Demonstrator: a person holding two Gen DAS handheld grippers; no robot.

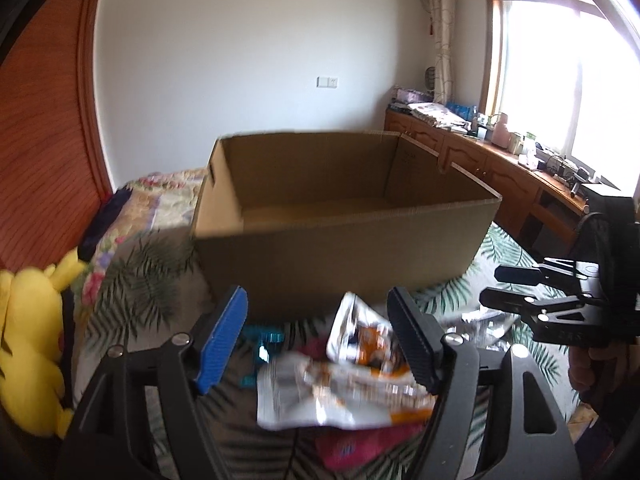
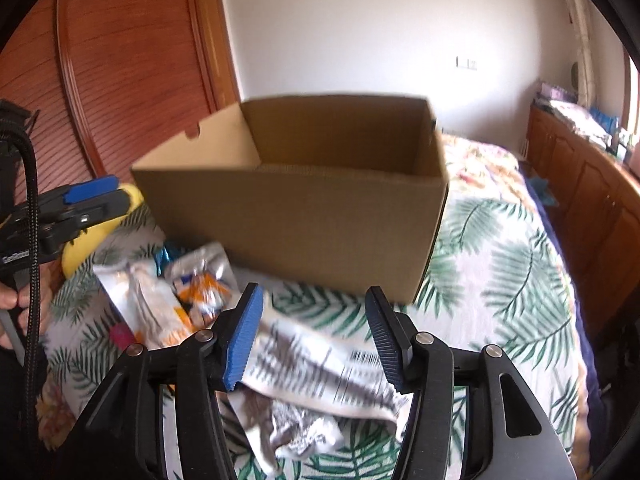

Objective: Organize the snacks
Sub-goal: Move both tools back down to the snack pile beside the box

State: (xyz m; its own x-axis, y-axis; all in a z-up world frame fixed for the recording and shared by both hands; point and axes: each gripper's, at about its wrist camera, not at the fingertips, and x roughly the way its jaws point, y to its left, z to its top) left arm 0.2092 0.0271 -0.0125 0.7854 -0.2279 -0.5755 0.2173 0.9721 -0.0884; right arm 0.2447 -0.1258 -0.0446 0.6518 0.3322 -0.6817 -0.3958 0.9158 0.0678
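A white wall (image 1: 240, 60) fills the upper middle of the frame. At left stands a slatted wooden wardrobe (image 2: 132, 64). At right, a bright window (image 1: 560, 80) lights low wooden cabinets (image 1: 472, 156). A palm-print bedspread (image 2: 500, 248) covers the bed.

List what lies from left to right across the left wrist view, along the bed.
Yellow plush toy → blue gripper finger → silver-and-orange snack packets → black gripper finger → right gripper.
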